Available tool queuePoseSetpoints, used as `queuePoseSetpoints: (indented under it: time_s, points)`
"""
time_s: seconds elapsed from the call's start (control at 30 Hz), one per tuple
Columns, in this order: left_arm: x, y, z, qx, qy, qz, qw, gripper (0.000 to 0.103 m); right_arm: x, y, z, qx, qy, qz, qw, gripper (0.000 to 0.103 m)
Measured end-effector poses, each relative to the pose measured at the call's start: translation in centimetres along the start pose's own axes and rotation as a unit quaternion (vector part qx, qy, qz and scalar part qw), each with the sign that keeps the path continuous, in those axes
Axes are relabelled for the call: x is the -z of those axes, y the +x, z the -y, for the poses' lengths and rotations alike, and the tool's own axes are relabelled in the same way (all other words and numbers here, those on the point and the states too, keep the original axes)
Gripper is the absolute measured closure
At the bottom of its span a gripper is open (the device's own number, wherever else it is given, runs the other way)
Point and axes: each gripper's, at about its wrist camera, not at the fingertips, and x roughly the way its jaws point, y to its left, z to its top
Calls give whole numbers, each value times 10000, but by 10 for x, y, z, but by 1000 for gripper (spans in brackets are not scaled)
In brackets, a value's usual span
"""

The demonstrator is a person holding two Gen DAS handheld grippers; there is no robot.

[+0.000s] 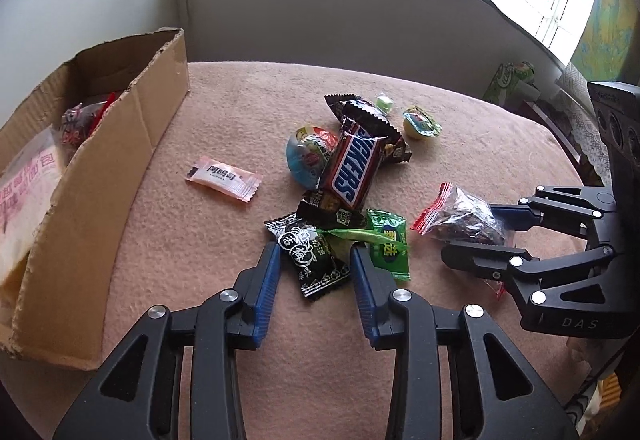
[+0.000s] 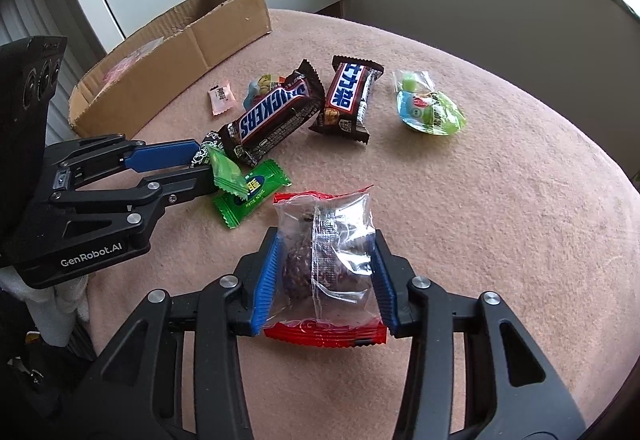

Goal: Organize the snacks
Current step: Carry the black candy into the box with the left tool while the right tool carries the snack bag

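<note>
A pile of snacks lies on the pink table cloth (image 1: 248,111). My left gripper (image 1: 314,254) is open, its fingers either side of a black-and-white candy packet (image 1: 310,258). It also shows in the right wrist view (image 2: 200,163). A Snickers bar (image 1: 352,169) lies beyond, also seen from the right (image 2: 276,113). My right gripper (image 2: 325,240) has its fingers against a clear red-edged packet (image 2: 326,260) with a dark snack inside, resting on the cloth. In the left wrist view this gripper (image 1: 466,230) sits at the right around that packet (image 1: 466,222).
An open cardboard box (image 1: 104,175) with packets inside stands at the left; it shows far left in the right view (image 2: 176,55). A pink sachet (image 1: 224,179), green candies (image 1: 390,246), a second chocolate bar (image 2: 350,97) and jelly cups (image 2: 430,107) lie around. A windowsill with plants is behind.
</note>
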Motion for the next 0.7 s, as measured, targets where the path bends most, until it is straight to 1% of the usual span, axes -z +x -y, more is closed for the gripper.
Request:
queuePoseSetpoints:
  time_s: [0.1, 0.13, 0.3, 0.43, 0.53, 0.7]
  points:
    - [-1, 3, 7, -138, 205, 1, 9997, 75, 1, 0, -1, 53, -9, 9, 10000, 58]
    - [-2, 4, 8, -173, 230, 2, 9996, 79, 1, 0, -3, 83, -35, 11, 10000, 58]
    - [0, 1, 5, -135, 216, -15, 9997, 79, 3, -3, -2, 101, 40, 45, 9999, 60]
    - [7, -8, -2, -70, 55, 19, 10000, 79, 6, -7, -2, 91, 109, 127, 9998, 60]
    - [10, -18, -7, -23, -47, 75, 10000, 82, 8, -14, -2, 89, 160, 207, 9996, 61]
    - [12, -34, -11, 17, -123, 253, 9996, 82, 9, -25, -6, 114, 229, 318, 9992, 61]
